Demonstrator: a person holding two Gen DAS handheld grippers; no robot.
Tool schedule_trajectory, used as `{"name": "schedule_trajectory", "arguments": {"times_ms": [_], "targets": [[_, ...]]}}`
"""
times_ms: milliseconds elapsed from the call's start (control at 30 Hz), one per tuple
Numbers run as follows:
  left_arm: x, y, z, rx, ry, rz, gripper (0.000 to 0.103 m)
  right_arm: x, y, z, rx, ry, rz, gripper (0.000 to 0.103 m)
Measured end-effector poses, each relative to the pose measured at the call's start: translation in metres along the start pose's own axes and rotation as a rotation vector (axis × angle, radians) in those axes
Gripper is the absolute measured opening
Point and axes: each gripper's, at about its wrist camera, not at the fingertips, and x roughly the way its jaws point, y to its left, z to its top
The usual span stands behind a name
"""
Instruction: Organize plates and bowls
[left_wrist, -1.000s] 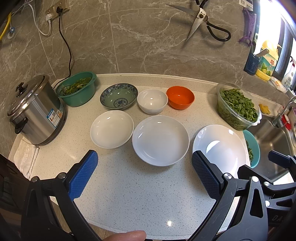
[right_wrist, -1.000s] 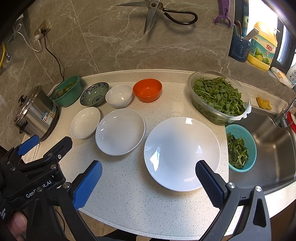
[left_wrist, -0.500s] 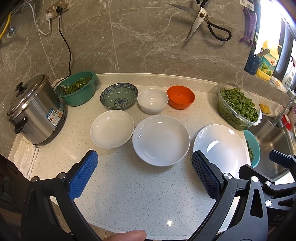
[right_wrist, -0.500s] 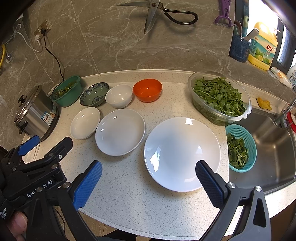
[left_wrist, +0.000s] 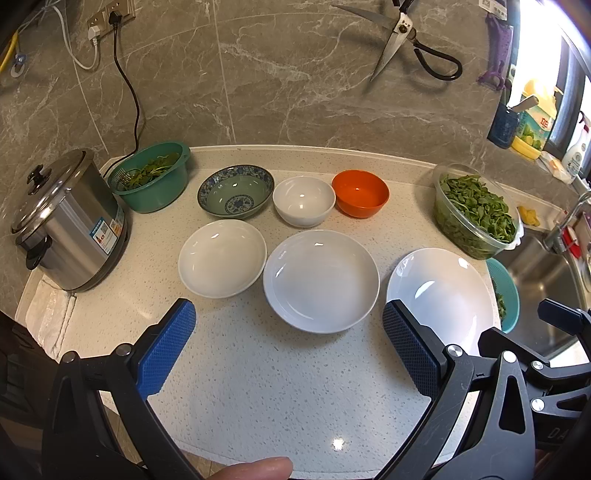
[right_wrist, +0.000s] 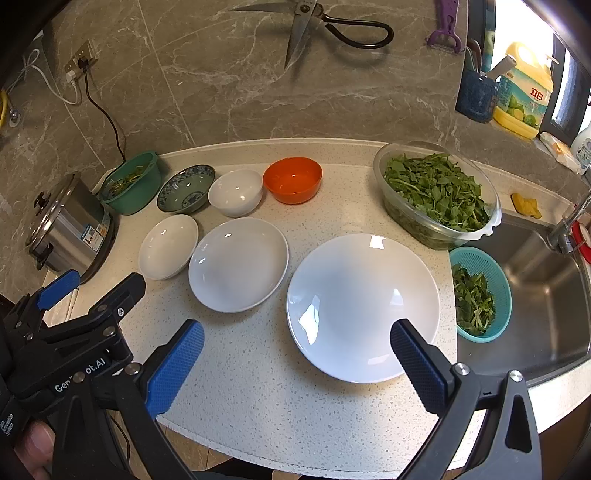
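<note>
Both grippers, left (left_wrist: 288, 347) and right (right_wrist: 295, 362), are hovering wide open and empty over the counter's (left_wrist: 277, 387) near edge, seemingly just starting; three plates (right_wrist: 364, 306) and three bowls (left_wrist: 303, 200) are lying unstacked, needing nesting.

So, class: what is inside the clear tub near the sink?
The clear tub is heaped with loose green leaves up to its rim. Whatever lies beneath the pile, and the tub's bottom, is hidden by the leaves.
</note>
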Motion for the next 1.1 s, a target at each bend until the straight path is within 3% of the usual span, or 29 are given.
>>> {"name": "schedule_trajectory", "arguments": {"times_ms": [400,567,733,833,900,933,967,1033,1100], "targets": [[0.019,0.005,0.008,0.023,-0.006,-0.055,0.103,0.007,-0.001,-0.001,0.045,0.027,0.005,0.103],[0.049,0.018,-0.011,0.025,0.038,-0.204,0.103,0.015,-0.020,-0.018,0.129,0.049,0.056,0.103],[0.095,0.025,-0.031,0.021,0.188,-0.356,0.103,0.019,-0.059,-0.042,0.212,0.046,0.043,0.103],[0.111,0.018,-0.042,0.048,0.194,-0.454,0.103,0.022,-0.093,-0.057,0.283,0.037,0.095,0.103],[0.120,0.009,-0.047,0.071,0.217,-0.476,0.103,0.015,-0.114,-0.061,0.291,-0.022,0.100,0.103],[0.127,0.004,-0.049,0.062,0.270,-0.492,0.103,0.007,-0.123,-0.061,0.266,-0.087,0.106,0.103],[0.137,0.001,-0.051,0.043,0.327,-0.486,0.103,0.001,-0.129,-0.060,0.238,-0.138,0.097,0.103],[0.150,-0.004,-0.055,-0.013,0.348,-0.443,0.102,-0.001,-0.146,-0.055,0.196,-0.193,0.051,0.103],[0.164,-0.014,-0.058,-0.042,0.350,-0.396,0.102,0.011,-0.163,-0.046,0.160,-0.161,0.009,0.102]]}}
